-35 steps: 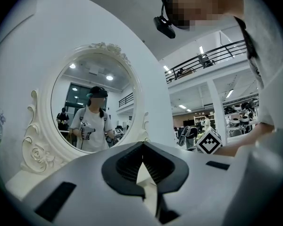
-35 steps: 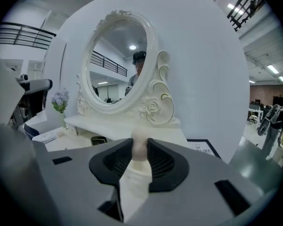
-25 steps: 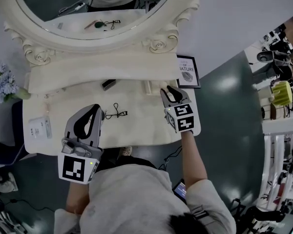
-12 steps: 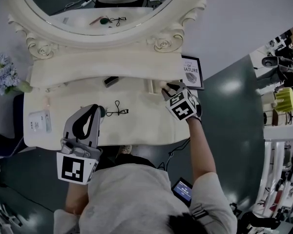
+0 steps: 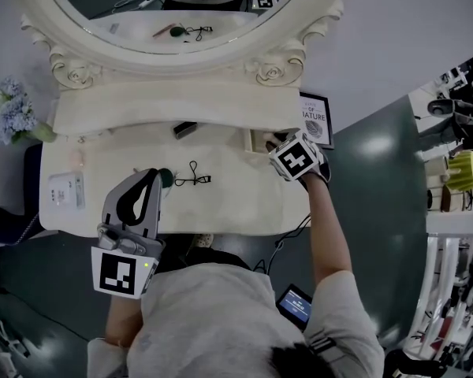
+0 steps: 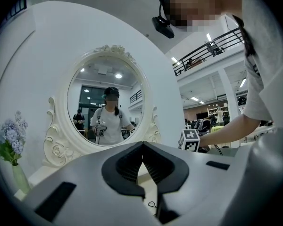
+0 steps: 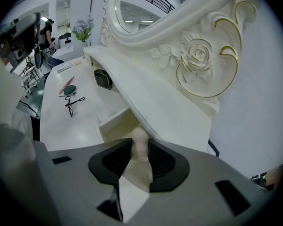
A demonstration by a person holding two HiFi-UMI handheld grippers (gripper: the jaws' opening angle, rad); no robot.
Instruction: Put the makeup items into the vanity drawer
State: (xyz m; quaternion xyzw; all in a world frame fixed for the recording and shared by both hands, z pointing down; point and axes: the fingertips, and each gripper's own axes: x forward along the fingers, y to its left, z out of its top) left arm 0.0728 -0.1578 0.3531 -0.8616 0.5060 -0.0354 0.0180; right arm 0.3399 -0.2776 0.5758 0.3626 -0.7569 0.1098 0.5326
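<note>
Currently the R claw [image 7: 140, 150] tilts steeply down over the open drawer [image 7: 106, 119] at the desk's [image 5: 236, 199] far right, under the shelf [image 5: 173, 105] below the mirror [image 5: 165, 6]. Its jaws have just been easing apart w/ a pale item [image 7: 139, 138] between them, a pinkish, round-ended thing, kind unclear; both pads look to touch it. The L claw [image 5: 156, 173] is held level over the desk's near left, jaws closed tip to tip, nothing in them, tips close to the green puff [image 5: 166, 176]. Other makeup bits lie out on the desk: curler [image 5: 193, 176] approx. mid-desk just right of the puff, pink stick [image 7: 67, 85] just beside the puff, black item [image 5: 184, 130] further back by the shelf. A white box [image 5: 65, 189] sits at the left end, flowers [image 5: 8, 116] beyond it, a framed print [image 5: 315, 119] at the right.
</note>
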